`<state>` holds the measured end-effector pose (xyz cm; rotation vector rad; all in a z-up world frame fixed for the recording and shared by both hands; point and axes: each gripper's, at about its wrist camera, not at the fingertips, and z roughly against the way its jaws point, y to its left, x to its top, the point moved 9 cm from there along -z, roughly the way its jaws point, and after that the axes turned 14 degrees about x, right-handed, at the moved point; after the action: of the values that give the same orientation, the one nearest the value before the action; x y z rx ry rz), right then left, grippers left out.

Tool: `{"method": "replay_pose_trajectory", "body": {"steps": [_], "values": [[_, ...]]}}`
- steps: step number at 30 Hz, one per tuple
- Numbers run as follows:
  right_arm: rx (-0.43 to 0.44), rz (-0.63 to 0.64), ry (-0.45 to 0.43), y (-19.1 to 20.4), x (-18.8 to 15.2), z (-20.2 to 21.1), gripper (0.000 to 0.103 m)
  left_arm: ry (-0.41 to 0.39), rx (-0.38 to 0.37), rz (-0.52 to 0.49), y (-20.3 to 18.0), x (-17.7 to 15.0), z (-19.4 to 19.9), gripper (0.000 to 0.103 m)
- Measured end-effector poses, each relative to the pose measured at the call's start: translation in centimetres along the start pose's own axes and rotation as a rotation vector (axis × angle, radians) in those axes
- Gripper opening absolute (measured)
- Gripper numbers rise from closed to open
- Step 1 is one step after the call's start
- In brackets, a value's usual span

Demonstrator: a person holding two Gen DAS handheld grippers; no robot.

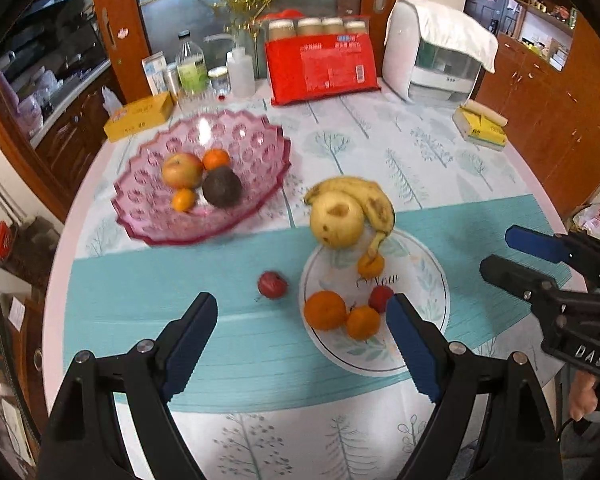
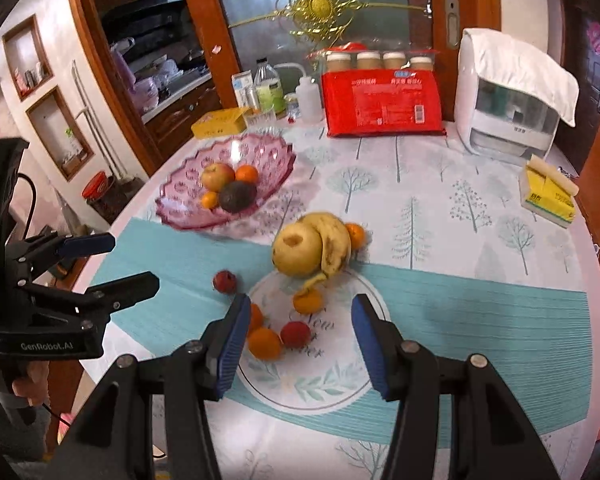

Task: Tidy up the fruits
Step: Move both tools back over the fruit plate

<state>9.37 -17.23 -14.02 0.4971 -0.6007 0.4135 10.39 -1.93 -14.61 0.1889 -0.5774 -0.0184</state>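
Note:
A pink glass bowl [image 1: 124, 200] [image 2: 172, 208] at the left holds an apple [image 1: 182, 170], two oranges and a dark round fruit [image 1: 222, 186]. Nearer, a white plate [image 1: 420, 280] [image 2: 340, 380] carries oranges [image 1: 325, 310] [image 2: 264, 343] and a small red fruit [image 1: 380, 296] [image 2: 295, 334]. A pear [image 1: 336, 220] [image 2: 298, 250] and a banana [image 1: 376, 204] [image 2: 336, 248] lie at its far edge. Another red fruit [image 1: 273, 285] [image 2: 225, 281] rests on the teal mat. My left gripper [image 1: 300, 304] [image 2: 134, 262] hovers open above the mat and the plate's left side. My right gripper [image 2: 300, 302] [image 1: 498, 252] hangs open over the plate, holding nothing.
Along the table's back stand a red packet [image 1: 322, 68], a white appliance under a towel [image 1: 432, 52], bottles [image 1: 192, 64] and a yellow box [image 1: 140, 116]. Another yellow box [image 1: 480, 126] sits at the right. Wooden cabinets surround the round table.

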Motion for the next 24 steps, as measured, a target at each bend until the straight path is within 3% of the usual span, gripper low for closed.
{"method": "replay_pose_trajectory", "body": {"steps": [11, 24], "values": [[0.029, 0.057, 0.082, 0.4, -5.6, -4.7, 0.053, 0.039, -0.011, -0.036, -2.1, -4.2, -5.0, 0.085], [0.069, -0.09, 0.142, 0.7, -8.6, -11.4, 0.053, 0.133, -0.048, -0.035, -0.4, -7.1, -9.6, 0.083]]}}
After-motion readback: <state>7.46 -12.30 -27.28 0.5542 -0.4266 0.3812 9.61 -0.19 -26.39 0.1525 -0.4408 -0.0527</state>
